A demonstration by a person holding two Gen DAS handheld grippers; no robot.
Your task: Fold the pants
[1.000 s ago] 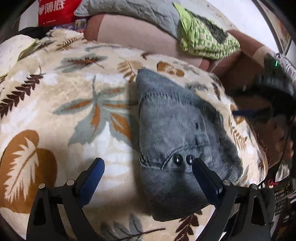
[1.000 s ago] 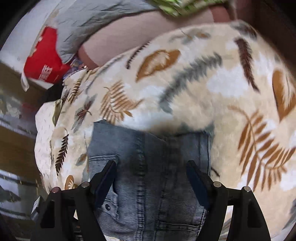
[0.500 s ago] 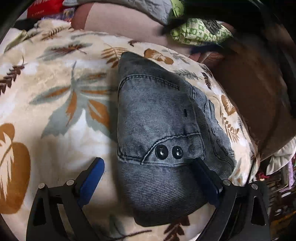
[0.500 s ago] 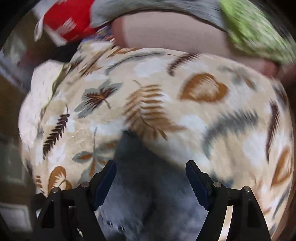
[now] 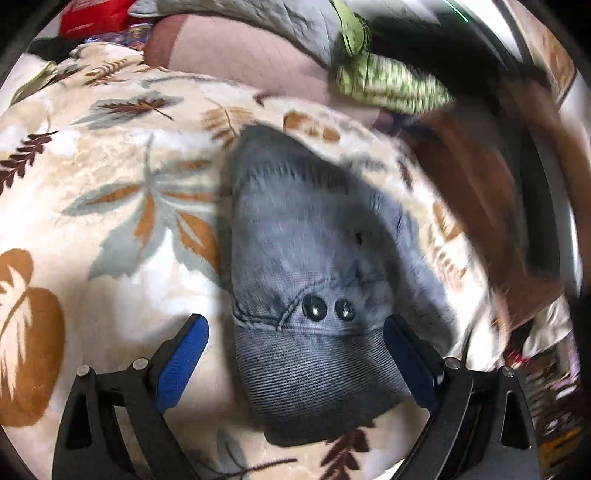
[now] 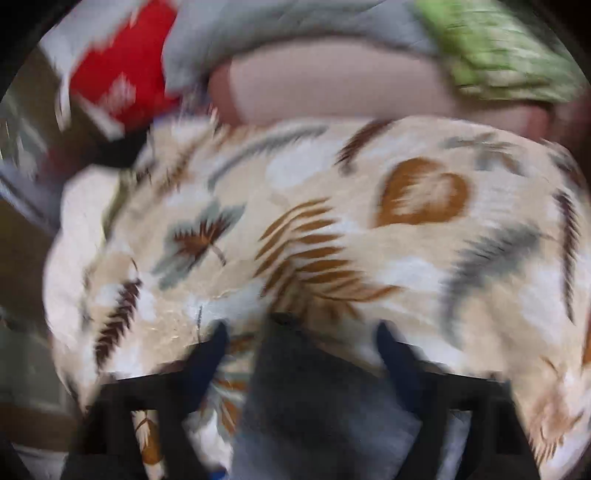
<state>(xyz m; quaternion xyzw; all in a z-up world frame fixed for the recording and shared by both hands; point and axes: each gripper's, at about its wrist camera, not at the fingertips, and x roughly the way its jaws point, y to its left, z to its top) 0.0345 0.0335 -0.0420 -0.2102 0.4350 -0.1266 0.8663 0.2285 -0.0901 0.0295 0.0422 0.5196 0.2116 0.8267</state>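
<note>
1. The folded grey denim pants [image 5: 314,266] lie on a cream leaf-print blanket [image 5: 110,229], and everything below is placed relative to them.
2. In the left wrist view two dark buttons [image 5: 327,308] sit on the pants' near part, just above a ribbed fold that faces the camera.
3. The left gripper [image 5: 295,354] hangs over that near fold with its jaws spread wide; the blue pad [image 5: 181,365] on one side is over bare blanket just beside the pants, the other pad at the pants' opposite edge. Neither pad presses the cloth.
4. The right gripper [image 6: 299,350] is over the far tip of the pants [image 6: 314,398] in its own blurred view; its jaws have just been opening and stand wide. The denim lies between them and below, with no pad squeezing it.
5. Beyond the pants, past the blanket's far edge, lies a pinkish cushion [image 5: 240,55], with a grey quilt [image 5: 236,11] and a green patterned cloth [image 5: 388,81] on top of it.
6. Farther from the pants, at the far corner, is a red package [image 6: 118,81].
</note>
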